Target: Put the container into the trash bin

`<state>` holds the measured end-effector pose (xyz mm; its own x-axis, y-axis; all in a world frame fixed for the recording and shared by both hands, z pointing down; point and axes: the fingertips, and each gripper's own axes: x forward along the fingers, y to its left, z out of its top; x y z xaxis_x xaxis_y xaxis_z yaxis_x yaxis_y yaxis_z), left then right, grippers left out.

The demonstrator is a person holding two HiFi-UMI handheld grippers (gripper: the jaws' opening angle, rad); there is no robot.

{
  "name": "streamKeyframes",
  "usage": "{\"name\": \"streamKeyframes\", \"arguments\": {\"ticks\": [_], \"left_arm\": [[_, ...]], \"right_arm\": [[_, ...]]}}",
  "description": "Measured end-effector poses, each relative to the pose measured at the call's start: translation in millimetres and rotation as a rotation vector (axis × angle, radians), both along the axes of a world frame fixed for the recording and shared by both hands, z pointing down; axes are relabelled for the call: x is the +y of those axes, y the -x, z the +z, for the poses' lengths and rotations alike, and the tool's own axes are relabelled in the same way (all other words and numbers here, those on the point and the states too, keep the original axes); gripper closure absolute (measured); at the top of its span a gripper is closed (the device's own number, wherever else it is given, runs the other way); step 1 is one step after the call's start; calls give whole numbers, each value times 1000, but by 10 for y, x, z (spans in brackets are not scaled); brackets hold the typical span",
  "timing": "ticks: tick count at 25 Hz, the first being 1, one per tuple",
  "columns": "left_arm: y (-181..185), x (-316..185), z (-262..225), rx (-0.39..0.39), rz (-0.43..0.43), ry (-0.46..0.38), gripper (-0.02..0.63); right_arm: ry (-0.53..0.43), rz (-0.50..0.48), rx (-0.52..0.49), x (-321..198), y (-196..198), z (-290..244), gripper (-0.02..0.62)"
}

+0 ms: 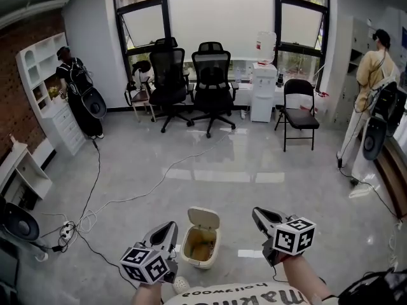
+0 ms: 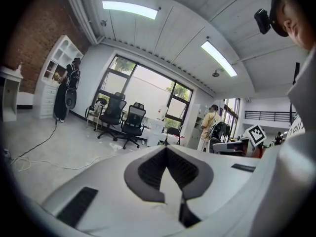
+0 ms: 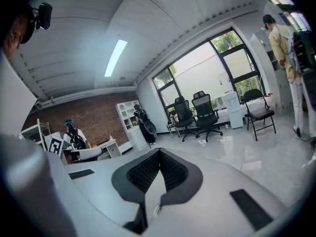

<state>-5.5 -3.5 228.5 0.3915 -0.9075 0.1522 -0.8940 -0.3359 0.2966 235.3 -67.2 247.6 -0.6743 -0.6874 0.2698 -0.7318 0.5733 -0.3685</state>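
So at this point both tongs were empty; the left gripper (image 1: 170,226) had its jaws pinched together at the tips with nothing between them, and the right gripper (image 1: 257,213) was the same, pads meeting and nothing gripped; each gripper's own view just showed closed pads and the room beyond.

The trash bin (image 1: 201,254) sat on the floor near the person, right between the two grippers, a touch closer to the left one; its lid (image 1: 204,218) was flipped up on the far side, so the mouth faced straight up and was open from the near side.

The container was the tricky bit; I couldn't pick out one on the floor anywhere close; there was something tan down inside the bin (image 1: 201,249), and my guess is that was it, in which case the drop was already done; couldn't tell for sure from that angle though.

If it wasn't in there, neither hand had a head start; both pointed away toward the office chairs (image 1: 213,75), above the bin's level.
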Motion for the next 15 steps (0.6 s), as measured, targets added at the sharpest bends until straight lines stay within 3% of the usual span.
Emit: {"name": "streamKeyframes", "arguments": {"ticks": [15], "left_arm": [[-320, 893, 1, -22, -64, 2, 615]], "right_arm": [[-26, -22, -4, 531, -337, 22, 593]]}}
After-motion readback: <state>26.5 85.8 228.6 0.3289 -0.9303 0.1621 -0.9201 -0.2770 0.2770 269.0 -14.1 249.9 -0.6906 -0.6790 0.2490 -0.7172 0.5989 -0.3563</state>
